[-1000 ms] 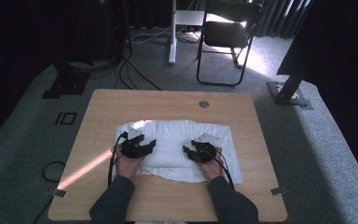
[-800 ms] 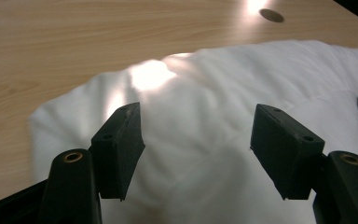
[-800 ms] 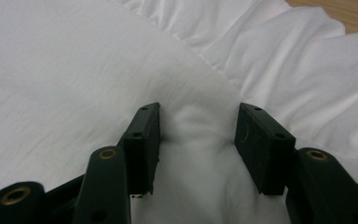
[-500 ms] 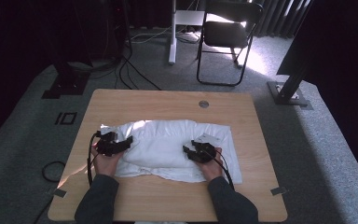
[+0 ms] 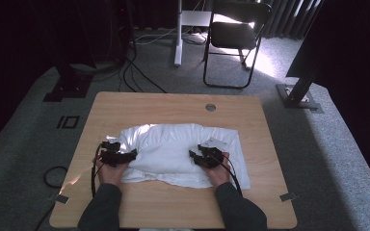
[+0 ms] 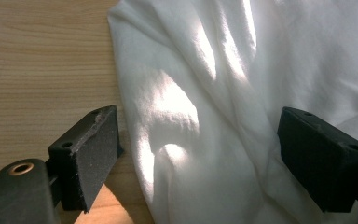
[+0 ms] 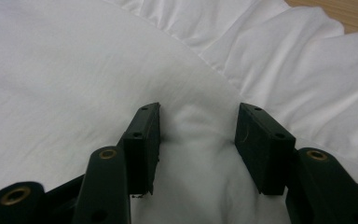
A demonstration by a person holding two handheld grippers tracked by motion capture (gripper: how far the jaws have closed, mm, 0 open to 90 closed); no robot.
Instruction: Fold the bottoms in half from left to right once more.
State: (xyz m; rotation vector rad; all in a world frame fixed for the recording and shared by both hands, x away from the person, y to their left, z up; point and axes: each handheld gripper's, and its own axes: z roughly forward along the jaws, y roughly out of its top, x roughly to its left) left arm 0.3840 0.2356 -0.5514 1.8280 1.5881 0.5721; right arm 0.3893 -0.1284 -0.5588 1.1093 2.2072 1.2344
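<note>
A rumpled white cloth [image 5: 173, 144] lies spread over the middle of the wooden table [image 5: 173, 103]. My left gripper [image 5: 133, 155] rests at the cloth's left edge. In the left gripper view it [image 6: 196, 135] is wide open, one jaw over bare wood [image 6: 37, 70], the other over the sunlit cloth [image 6: 223, 70]. My right gripper [image 5: 193, 155] sits on the cloth's right half, pointing left. In the right gripper view it [image 7: 198, 126] is partly open, with a raised ridge of cloth [image 7: 74, 70] between the jaws, which do not pinch it.
A round grommet hole [image 5: 210, 107] sits near the table's far edge. Beyond the table stand a black folding chair [image 5: 236, 33], a white desk leg [image 5: 178, 33] and floor cables [image 5: 135, 77]. A black stand base [image 5: 298, 96] is at the right.
My left gripper has slid left off the cloth's middle to its left edge and stands there open. The right gripper has stayed in place on the cloth.
</note>
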